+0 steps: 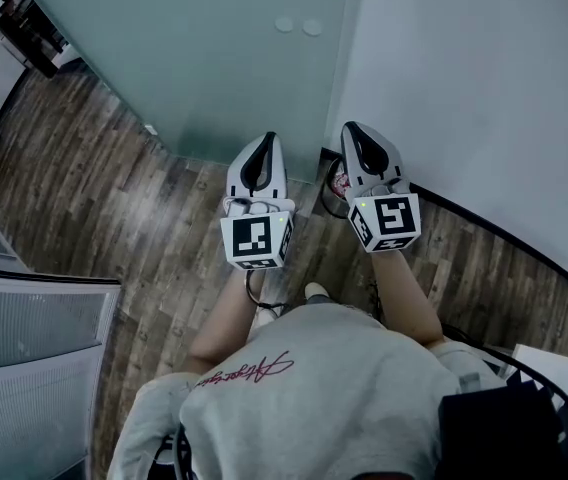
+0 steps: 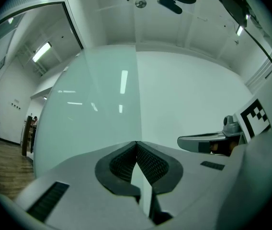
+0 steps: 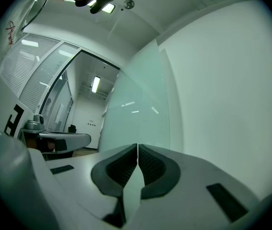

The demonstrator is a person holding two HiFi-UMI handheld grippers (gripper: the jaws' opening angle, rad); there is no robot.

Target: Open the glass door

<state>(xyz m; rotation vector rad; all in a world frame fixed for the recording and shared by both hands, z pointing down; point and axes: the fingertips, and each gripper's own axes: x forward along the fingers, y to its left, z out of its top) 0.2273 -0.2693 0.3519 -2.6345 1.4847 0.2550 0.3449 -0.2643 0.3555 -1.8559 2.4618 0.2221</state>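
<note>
At upper middle of the head view, the glass door (image 1: 214, 58) stands ahead of both closed, empty tools. Its pane lies nearer the left tool (image 1: 269, 138); the right tool (image 1: 351, 128) faces the wall (image 1: 484, 88).

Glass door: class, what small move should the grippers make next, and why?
Probably ease the left gripper forward until its shut tips meet the glass door, then push. Both it and the right gripper are shut on nothing and face the frosted panel, and no handle to grasp shows ahead of them.
</note>
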